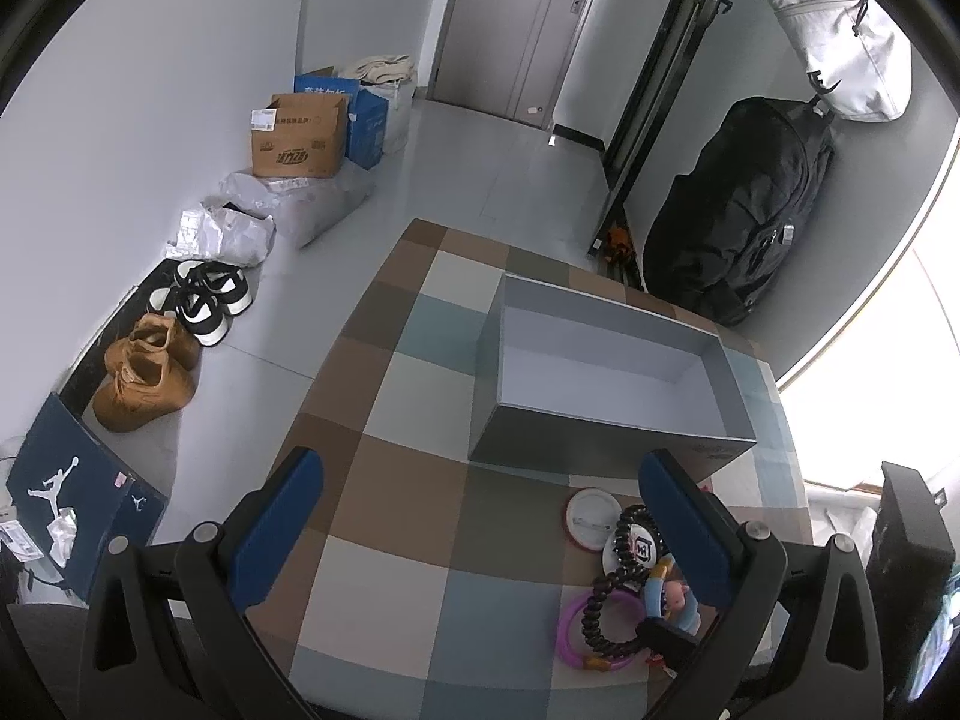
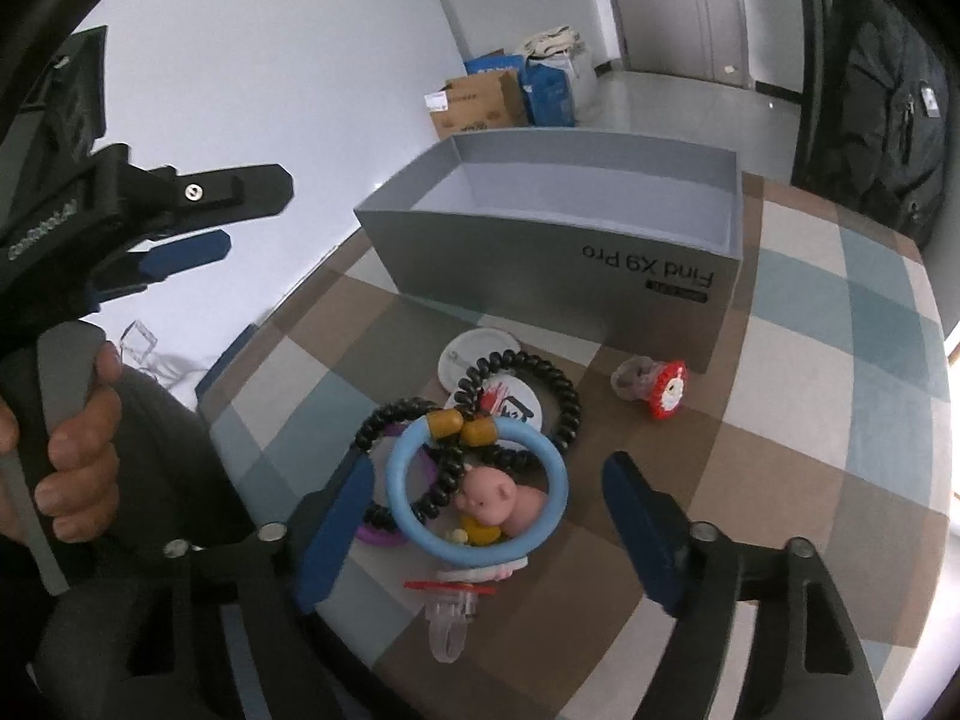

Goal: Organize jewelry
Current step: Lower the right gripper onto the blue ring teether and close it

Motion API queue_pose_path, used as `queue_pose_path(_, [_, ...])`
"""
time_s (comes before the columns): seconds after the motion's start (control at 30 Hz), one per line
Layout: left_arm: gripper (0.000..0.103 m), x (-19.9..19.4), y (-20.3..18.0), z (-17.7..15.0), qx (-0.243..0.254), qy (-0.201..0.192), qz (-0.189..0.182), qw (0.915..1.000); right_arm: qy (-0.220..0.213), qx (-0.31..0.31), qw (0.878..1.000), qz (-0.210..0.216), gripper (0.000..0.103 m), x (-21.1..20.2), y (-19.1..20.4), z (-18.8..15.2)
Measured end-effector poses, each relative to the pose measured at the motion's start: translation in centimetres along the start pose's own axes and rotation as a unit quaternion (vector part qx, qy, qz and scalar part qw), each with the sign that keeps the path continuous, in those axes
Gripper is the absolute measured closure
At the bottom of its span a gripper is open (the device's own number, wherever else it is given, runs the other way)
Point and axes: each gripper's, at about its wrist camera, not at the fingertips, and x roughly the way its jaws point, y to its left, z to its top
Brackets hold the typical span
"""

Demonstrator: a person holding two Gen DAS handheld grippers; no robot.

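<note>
Right tool [image 2: 483,516] tilts steeply down, jaws part-open astride the blue ring bracelet [image 2: 476,483] lying flat; left tool [image 1: 480,531] gapes wide, empty.

Daylight glare from window [image 1: 888,360] at right; fisheye edges warped, dark vignette.

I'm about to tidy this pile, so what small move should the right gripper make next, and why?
Probably ease the right gripper down a little and close on the blue ring. Its jaws stand open on either side of that ring, which lies on top of the pile, tangled with the black coil bracelet, and the grey box behind is open and empty.
</note>
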Motion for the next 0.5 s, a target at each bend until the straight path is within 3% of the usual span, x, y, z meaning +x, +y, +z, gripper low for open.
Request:
queue_pose_path(0.1, [0.001, 0.0, 0.3, 0.0, -0.002, 0.003, 0.001, 1.0000, 0.008, -0.003, 1.000, -0.001, 0.041, 0.2, 0.2, 0.0])
queue_pose_path(0.5, [0.001, 0.5, 0.4, -0.5, 0.012, 0.021, 0.001, 0.9997, -0.034, 0.034, 0.999, 0.005, 0.042, -1.7, -1.0, 0.6])
